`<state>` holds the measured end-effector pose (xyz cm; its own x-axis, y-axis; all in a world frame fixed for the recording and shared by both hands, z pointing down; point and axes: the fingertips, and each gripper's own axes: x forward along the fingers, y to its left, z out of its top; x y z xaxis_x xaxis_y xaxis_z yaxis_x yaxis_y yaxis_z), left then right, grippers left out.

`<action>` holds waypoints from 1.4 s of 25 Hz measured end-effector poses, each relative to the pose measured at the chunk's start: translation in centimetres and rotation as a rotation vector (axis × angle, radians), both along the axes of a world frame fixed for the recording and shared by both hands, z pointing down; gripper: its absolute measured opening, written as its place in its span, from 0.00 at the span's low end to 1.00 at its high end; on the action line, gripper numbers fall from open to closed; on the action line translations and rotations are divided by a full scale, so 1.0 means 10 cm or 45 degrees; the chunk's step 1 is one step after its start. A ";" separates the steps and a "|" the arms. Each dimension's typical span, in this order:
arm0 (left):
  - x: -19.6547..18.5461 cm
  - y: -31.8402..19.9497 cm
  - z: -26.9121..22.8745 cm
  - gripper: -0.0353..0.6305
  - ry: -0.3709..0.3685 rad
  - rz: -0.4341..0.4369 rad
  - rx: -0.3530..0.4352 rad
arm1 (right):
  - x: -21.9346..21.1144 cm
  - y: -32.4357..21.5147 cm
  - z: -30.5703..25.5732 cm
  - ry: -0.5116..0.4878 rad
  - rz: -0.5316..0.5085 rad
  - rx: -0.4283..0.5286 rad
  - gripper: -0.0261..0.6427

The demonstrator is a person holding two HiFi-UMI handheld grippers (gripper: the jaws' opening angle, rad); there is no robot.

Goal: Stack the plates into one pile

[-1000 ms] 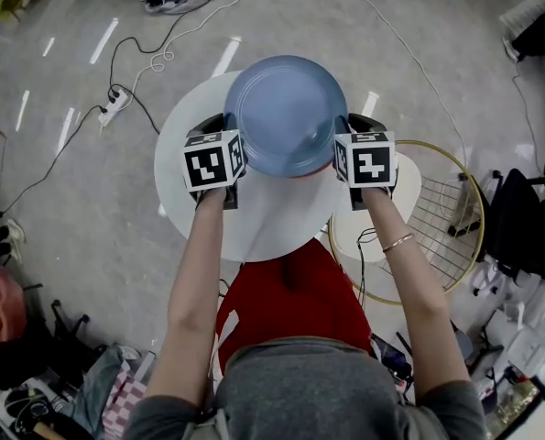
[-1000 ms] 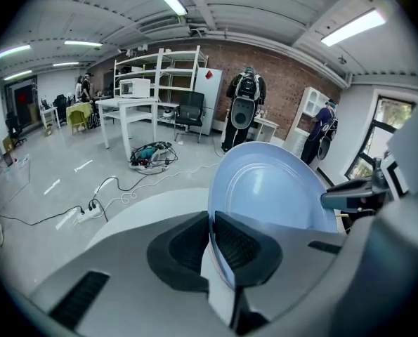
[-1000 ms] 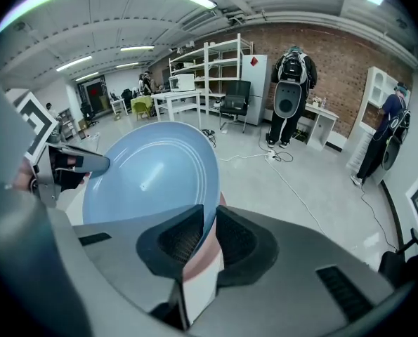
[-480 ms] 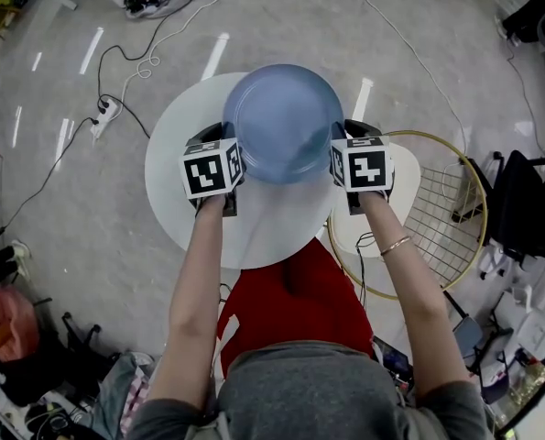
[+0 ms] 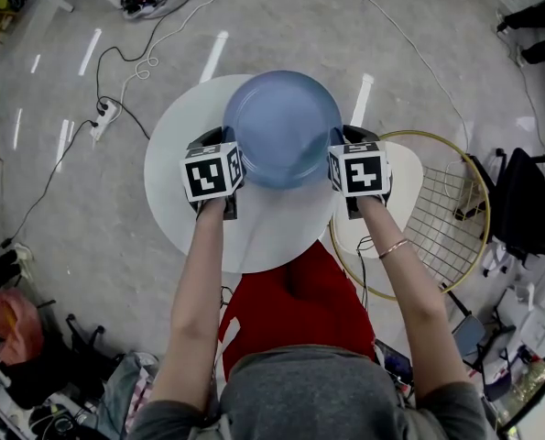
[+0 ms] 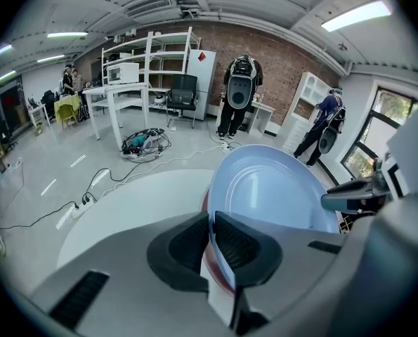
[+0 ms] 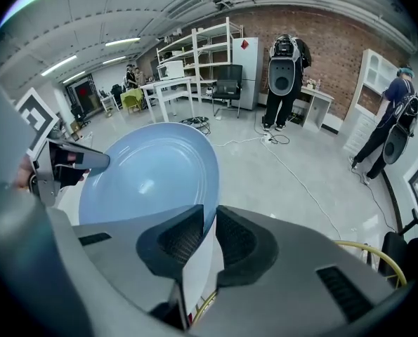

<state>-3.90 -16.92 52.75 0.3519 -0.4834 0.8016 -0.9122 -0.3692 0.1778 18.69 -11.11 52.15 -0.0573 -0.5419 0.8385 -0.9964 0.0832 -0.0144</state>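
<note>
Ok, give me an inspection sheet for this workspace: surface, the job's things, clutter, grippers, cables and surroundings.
Surface: round white table, only plates seen on it.
Job's things: blue plate held over the table by opposite rims. A red plate shows its rim underneath; whether they touch cannot be told.
Clutter: wire basket with a yellow hoop, on the floor right of the table.
Grippers: left gripper shut on the blue plate's left rim; right gripper shut on its right rim.
Cables: power strip with dark leads on the floor; white cable beyond the table.
Surroundings: white shelving, brick wall, people standing.
</note>
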 end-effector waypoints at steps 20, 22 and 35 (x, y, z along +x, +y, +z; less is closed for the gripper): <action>-0.04 -0.03 0.20 0.12 -0.051 0.011 -0.031 | -0.05 -0.05 0.15 0.048 -0.043 -0.021 0.14; -0.04 -0.03 0.22 0.12 -0.057 0.011 -0.034 | -0.05 -0.04 0.16 0.053 -0.045 -0.018 0.14; -0.06 -0.05 0.23 0.12 -0.068 0.007 -0.013 | -0.07 -0.07 0.18 0.054 -0.047 0.004 0.14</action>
<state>-4.49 -17.42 55.00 0.3109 -0.4731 0.8244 -0.9185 -0.3724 0.1327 17.96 -11.81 53.93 -0.0419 -0.5425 0.8390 -0.9924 0.1196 0.0277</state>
